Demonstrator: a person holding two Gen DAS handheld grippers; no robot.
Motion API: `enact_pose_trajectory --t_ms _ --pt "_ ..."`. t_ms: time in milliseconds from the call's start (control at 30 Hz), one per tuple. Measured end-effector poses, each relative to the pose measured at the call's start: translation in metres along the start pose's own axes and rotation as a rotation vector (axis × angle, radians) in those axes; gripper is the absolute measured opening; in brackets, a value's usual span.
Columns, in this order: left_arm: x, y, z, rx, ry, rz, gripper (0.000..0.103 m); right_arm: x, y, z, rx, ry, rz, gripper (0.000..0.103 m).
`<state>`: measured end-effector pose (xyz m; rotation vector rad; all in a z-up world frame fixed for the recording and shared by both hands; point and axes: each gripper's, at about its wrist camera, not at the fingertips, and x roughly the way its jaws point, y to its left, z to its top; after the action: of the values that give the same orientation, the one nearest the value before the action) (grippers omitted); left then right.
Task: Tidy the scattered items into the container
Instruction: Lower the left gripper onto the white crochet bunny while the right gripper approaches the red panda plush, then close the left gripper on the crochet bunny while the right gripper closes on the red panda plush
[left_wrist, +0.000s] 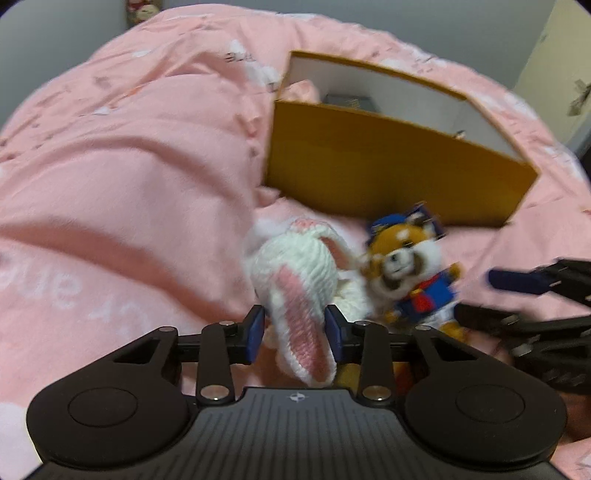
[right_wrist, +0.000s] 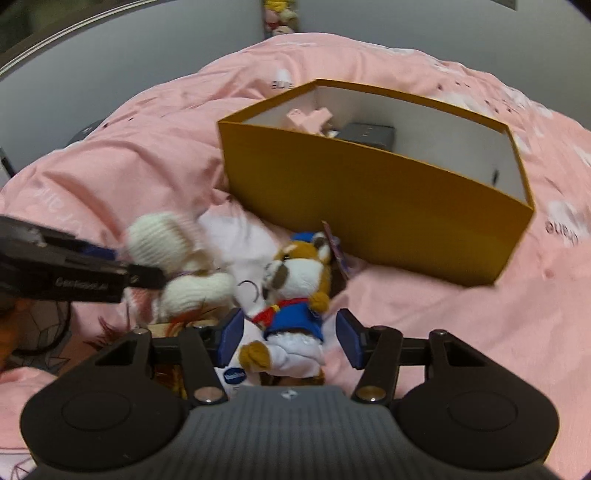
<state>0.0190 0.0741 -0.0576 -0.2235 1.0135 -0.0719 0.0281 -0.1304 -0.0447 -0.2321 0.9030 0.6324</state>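
From the left wrist view, the pink quilt (left_wrist: 122, 155) fills the left of the frame in soft rumpled folds with pale lettering, so nothing on it sits on firm ground. At lower centre the left gripper (left_wrist: 295, 328) has its blue pads narrowed around the long pink-lined ear of the knitted white rabbit (left_wrist: 291, 273); the pads look to be touching the ear's edges, though blur keeps me from being sure of a firm pinch. That rabbit is chunky yarn, light and squashy, and I'd guess an ear hold will let it dangle and swing; the round head would be steadier. Just right of it, touching, lies the plush fox (left_wrist: 410, 273) in a blue jacket and cap with a card tag. Above, right of centre, stands the mustard cardboard box (left_wrist: 388, 173), stiff, straight-walled, white inside, already holding a dark item. At the right edge the other gripper intrudes. In the right wrist view the rabbit is at middle left under the dark left tool, and the right gripper (right_wrist: 291, 336) at lower centre stands moderately wide astride the fox's body, its right pad clearly off the toy. The fox's short fur is soft, light and unbreakable; the torso is the sensible place to squeeze. A white tube (right_wrist: 236, 376) lies beneath it.
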Motion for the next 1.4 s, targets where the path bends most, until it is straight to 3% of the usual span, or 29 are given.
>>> enact_pose_trajectory --t_ms 67,300,433,667,767,867,1067,1200,1400 --pt "0.001 -0.004 0.001 -0.001 -0.010 -0.065 0.038 0.003 0.004 0.001 -0.015 0.009 0.010 0.054" --pt "0.011 -0.019 0.013 0.046 -0.057 -0.184 0.038 0.006 0.006 0.003 -0.033 0.011 -0.002 0.049" --pt "0.020 -0.024 0.019 0.059 -0.070 -0.150 0.038 0.008 0.003 0.001 -0.018 0.031 -0.022 0.049" --pt "-0.001 -0.019 0.009 0.084 -0.082 -0.119 0.038 0.010 -0.001 0.001 -0.001 0.046 -0.027 0.049" --pt "-0.009 -0.013 0.005 0.069 -0.057 -0.072 0.038 0.010 0.000 0.002 -0.005 0.047 -0.025 0.049" --pt "-0.006 -0.006 0.003 0.053 -0.011 0.040 0.038 0.011 -0.001 0.002 -0.002 0.046 -0.024 0.049" --pt "0.020 0.008 0.002 -0.002 0.065 0.072 0.038 0.011 0.002 0.001 -0.014 0.043 -0.028 0.049" --pt "0.033 0.014 0.003 -0.018 0.083 0.033 0.038 0.013 0.001 0.000 -0.005 0.048 -0.027 0.049" --pt "0.052 0.017 0.006 -0.069 0.118 -0.099 0.038 0.018 -0.002 0.000 0.004 0.062 -0.023 0.049"
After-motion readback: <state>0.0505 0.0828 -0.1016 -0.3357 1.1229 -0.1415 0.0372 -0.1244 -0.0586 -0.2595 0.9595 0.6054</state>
